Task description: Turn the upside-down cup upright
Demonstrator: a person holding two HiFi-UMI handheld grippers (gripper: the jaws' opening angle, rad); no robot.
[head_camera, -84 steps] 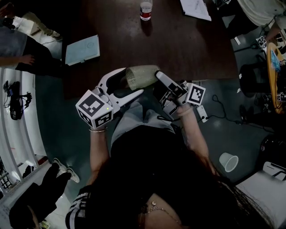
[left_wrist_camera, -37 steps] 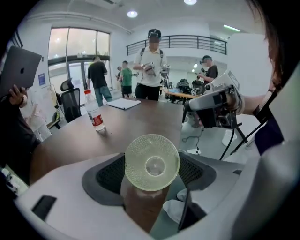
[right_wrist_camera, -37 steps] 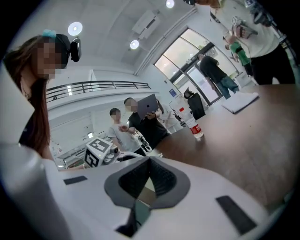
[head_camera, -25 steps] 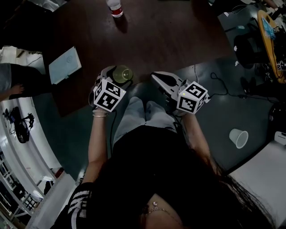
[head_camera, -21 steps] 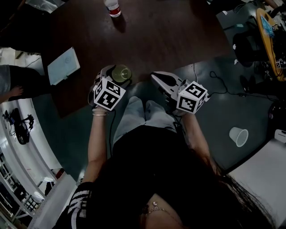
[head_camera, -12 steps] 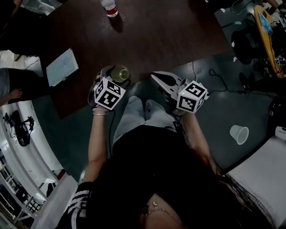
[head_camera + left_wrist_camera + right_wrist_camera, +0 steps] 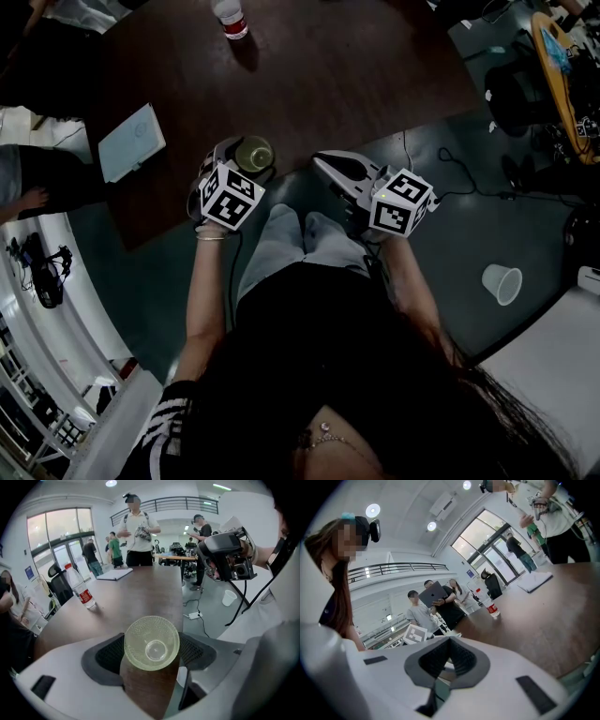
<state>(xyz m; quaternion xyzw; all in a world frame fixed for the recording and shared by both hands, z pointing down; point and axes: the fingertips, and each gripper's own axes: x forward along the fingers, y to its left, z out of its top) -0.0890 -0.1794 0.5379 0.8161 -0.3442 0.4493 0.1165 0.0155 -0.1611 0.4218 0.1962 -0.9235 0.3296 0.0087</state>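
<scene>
Compared with a few seconds ago, the pale green cup (image 7: 254, 152) is no longer lying on its side between the two grippers; it now stands with its mouth up on the dark wooden table (image 7: 356, 75), close to the near edge. During the last second almost nothing has shifted.

The left gripper (image 7: 242, 164) is around the cup. In the left gripper view both dark pads (image 7: 108, 654) touch the dimpled wall of the cup, one on each side, so these tongs hold it. The round bottom shows through the open mouth.

The right gripper (image 7: 323, 164) is apart from the cup, just to its right, over the table edge. Its jaws are pressed together with nothing between them.

Farther away on the table stands a water bottle (image 7: 231, 17) with a red label, and a pale notebook (image 7: 131, 141) lies near the left edge. A paper cup (image 7: 501, 283) lies on the floor to the right, well apart.
</scene>
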